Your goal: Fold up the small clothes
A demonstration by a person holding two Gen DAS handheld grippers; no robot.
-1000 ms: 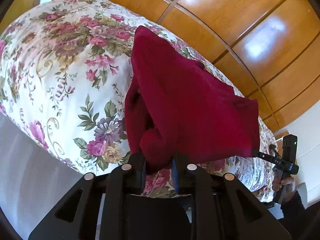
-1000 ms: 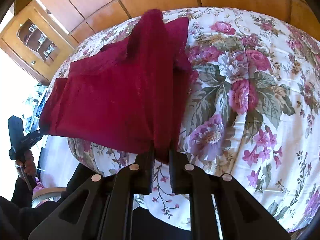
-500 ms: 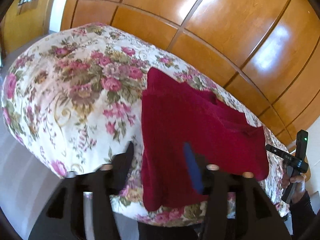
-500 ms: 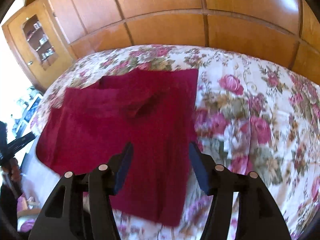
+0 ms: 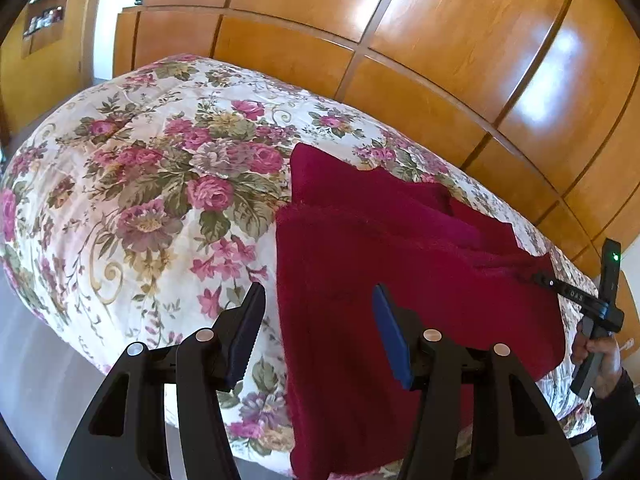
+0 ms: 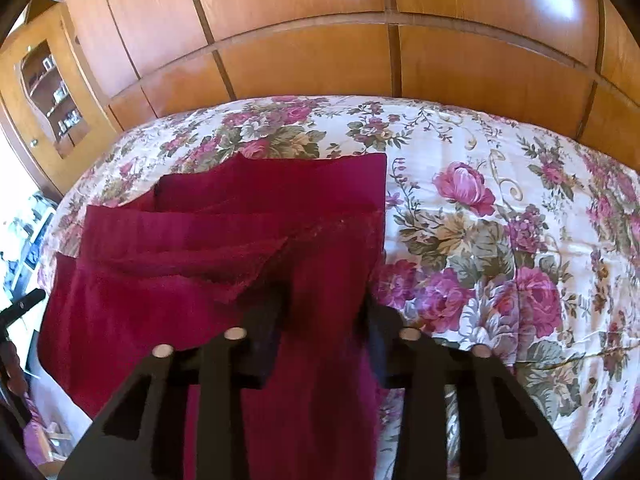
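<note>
A dark red garment (image 5: 400, 280) lies folded on the floral bedspread (image 5: 160, 200), its near edge hanging over the bed's front. My left gripper (image 5: 320, 320) is open and empty, just above the garment's near left edge. In the right wrist view the same garment (image 6: 240, 240) lies in layers, and my right gripper (image 6: 324, 320) is open and empty above its near right part. The right gripper also shows in the left wrist view (image 5: 560, 286), at the garment's far right corner.
A wooden panelled wardrobe (image 6: 360, 40) stands behind the bed. A glass-fronted cabinet (image 6: 48, 92) is at the left. The bedspread (image 6: 500, 240) is bare to the right of the garment. Grey floor (image 5: 32, 380) lies below the bed's left edge.
Both grippers were shut on the garment's near edge and held it up. They have let go, opened and pulled back, and the garment now lies flat on the bed.
</note>
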